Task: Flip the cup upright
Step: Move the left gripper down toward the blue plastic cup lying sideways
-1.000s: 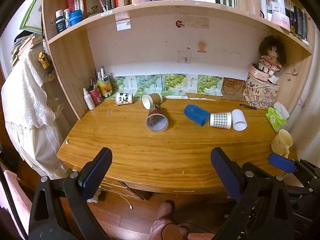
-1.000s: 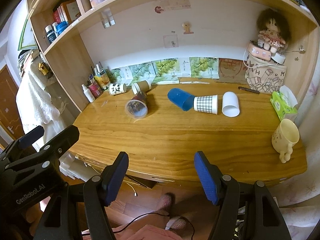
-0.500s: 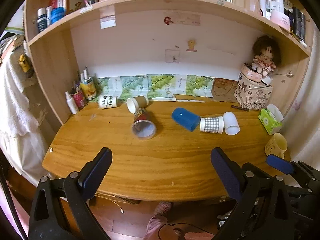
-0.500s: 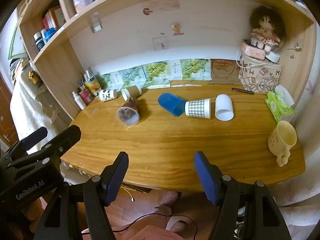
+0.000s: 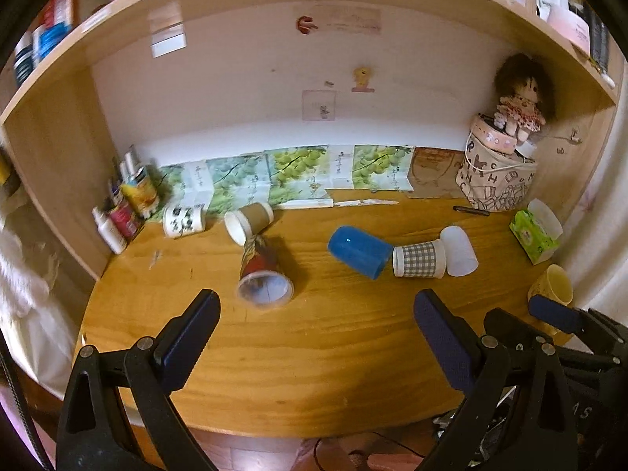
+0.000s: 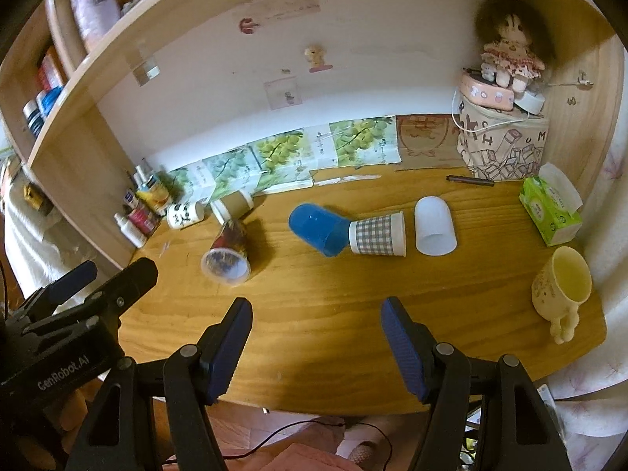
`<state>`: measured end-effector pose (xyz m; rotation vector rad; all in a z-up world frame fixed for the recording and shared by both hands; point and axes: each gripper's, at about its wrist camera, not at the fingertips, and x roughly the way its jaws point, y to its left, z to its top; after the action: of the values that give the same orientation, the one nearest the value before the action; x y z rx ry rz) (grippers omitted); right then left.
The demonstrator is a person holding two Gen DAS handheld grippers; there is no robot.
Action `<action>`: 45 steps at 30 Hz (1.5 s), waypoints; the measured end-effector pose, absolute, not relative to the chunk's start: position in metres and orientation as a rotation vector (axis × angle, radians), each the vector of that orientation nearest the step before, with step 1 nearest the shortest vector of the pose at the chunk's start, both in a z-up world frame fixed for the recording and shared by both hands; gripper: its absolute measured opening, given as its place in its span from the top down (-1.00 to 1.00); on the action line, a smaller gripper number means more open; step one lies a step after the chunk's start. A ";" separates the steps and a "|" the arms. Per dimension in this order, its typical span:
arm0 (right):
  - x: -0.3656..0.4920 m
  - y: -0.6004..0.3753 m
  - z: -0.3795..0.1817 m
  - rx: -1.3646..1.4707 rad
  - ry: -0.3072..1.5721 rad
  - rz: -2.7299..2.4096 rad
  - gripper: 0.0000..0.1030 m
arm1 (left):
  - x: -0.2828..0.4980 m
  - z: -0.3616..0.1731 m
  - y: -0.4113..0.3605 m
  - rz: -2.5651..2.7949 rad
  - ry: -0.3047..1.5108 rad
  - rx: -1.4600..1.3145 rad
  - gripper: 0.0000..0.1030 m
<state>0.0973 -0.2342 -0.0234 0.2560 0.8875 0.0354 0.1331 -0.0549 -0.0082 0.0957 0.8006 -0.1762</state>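
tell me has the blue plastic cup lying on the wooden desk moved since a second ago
No. The blue plastic cup lies against the checked paper cup as before; only the cameras moved closer.

Left tongs (image 5: 314, 337) agape, empty; right tongs (image 6: 316, 339) same.

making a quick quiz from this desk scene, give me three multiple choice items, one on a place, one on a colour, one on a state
1. What touches the checked cup at its base end?
A. tissue box
B. blue cup
C. doll

2. What colour is the upright mug at the desk's right edge?
A. pale yellow
B. red
C. black

3. How are the right gripper's jaws?
A. shut on a cup
B. shut on nothing
C. open, holding nothing

Answers: 1 B, the two lie end to end; 2 A, cream-yellow body and inside; 3 C, bare desk shows between the pads.
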 end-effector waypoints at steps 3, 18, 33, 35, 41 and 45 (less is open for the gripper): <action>0.113 -0.237 -0.025 0.287 0.899 0.019 -0.34 | 0.149 -0.007 -0.058 -0.205 0.799 0.132 -0.93; 0.171 -0.251 -0.038 0.458 0.972 -0.035 -0.34 | 0.220 -0.009 -0.076 -0.332 0.782 0.389 -0.93; 0.206 -0.258 -0.069 0.535 1.060 -0.131 -0.34 | 0.265 -0.046 -0.100 -0.548 0.779 0.723 -0.93; 0.210 -0.259 -0.073 0.530 1.070 -0.153 -0.34 | 0.270 -0.052 -0.105 -0.581 0.783 0.761 -0.93; 0.221 -0.266 -0.088 0.549 1.097 -0.189 -0.34 | 0.283 -0.071 -0.121 -0.671 0.753 0.882 -0.93; 0.226 -0.270 -0.099 0.563 1.124 -0.201 -0.34 | 0.290 -0.083 -0.130 -0.743 0.777 0.957 -0.93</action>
<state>0.2258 -0.2700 -0.0991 0.5635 1.1236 -0.2008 0.2898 -0.1298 -0.0834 0.9570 0.7768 -0.7435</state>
